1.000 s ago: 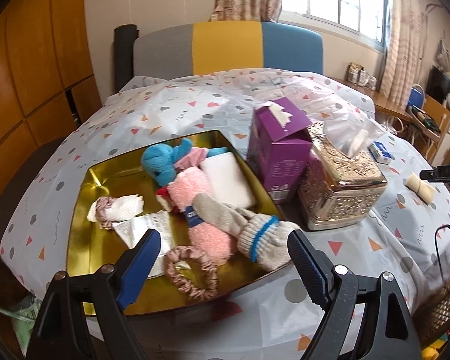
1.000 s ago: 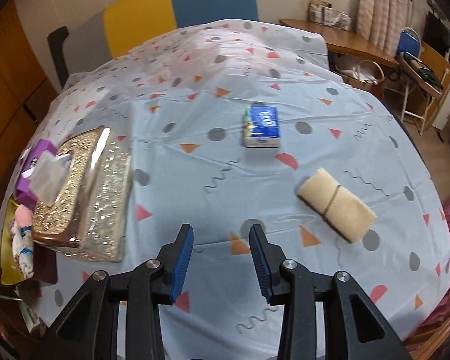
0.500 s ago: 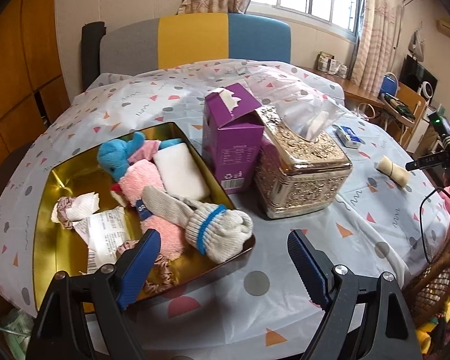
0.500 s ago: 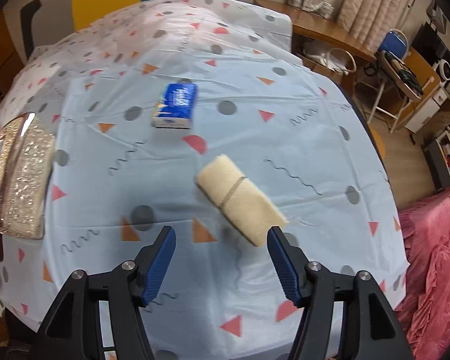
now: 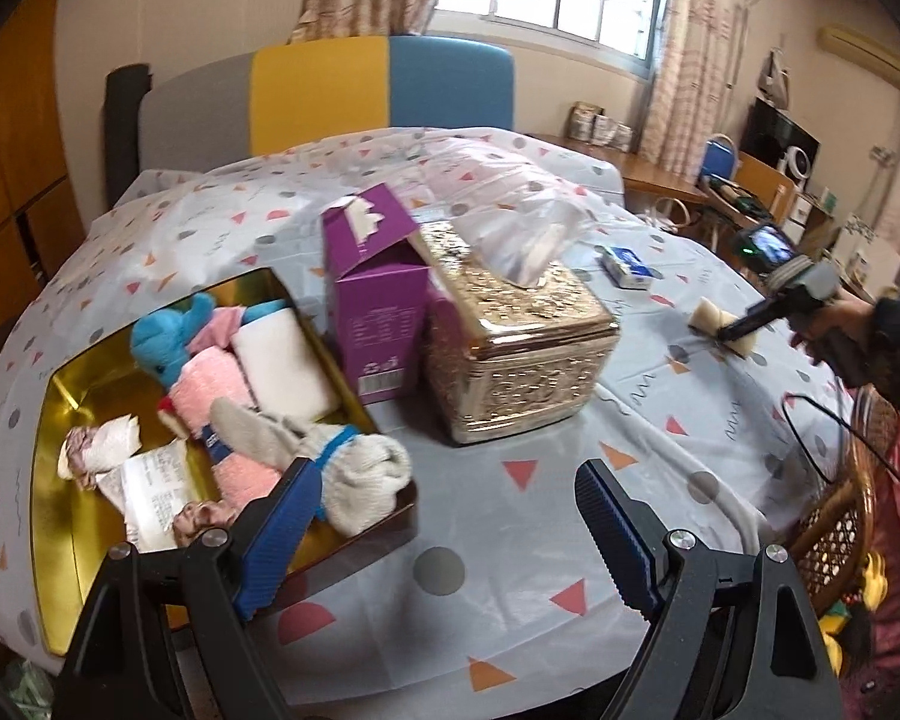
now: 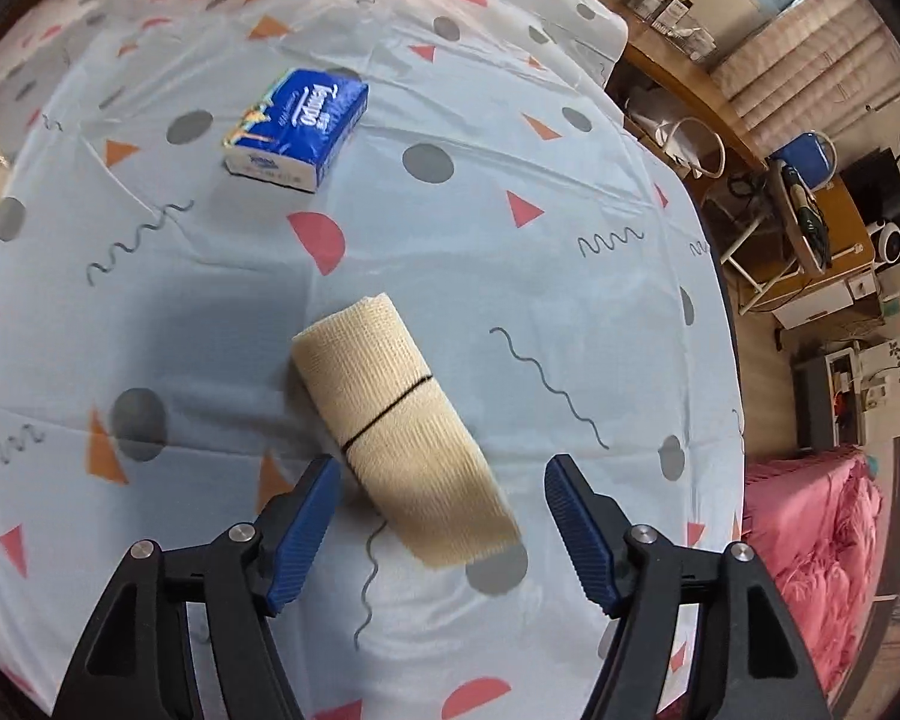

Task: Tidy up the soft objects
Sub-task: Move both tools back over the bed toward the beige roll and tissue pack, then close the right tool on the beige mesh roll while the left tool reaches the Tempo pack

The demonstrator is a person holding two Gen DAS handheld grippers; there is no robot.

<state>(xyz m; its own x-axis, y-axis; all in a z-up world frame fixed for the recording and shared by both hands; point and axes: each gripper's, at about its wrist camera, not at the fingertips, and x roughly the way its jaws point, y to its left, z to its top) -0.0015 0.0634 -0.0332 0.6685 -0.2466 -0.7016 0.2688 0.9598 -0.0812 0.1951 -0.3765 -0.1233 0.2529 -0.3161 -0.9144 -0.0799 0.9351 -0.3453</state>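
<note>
We are on the pick-up step: our right hand-held gripper (image 6: 438, 516) hangs over the cream rolled cloth (image 6: 399, 441) lying on the surface near the blue tissue pack (image 6: 297, 126), its jaws opening with the roll's near end between them but not yet pinched. Our left hand-held gripper (image 5: 444, 528) waits spread and empty beside the gold tray (image 5: 60, 546) of soft things. Next, we judge, we should lower, close across the roll, then carry it to the tray.

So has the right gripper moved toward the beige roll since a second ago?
Yes. The right gripper has closed in on the beige roll, leaving the blue tissue pack farther off.
</note>
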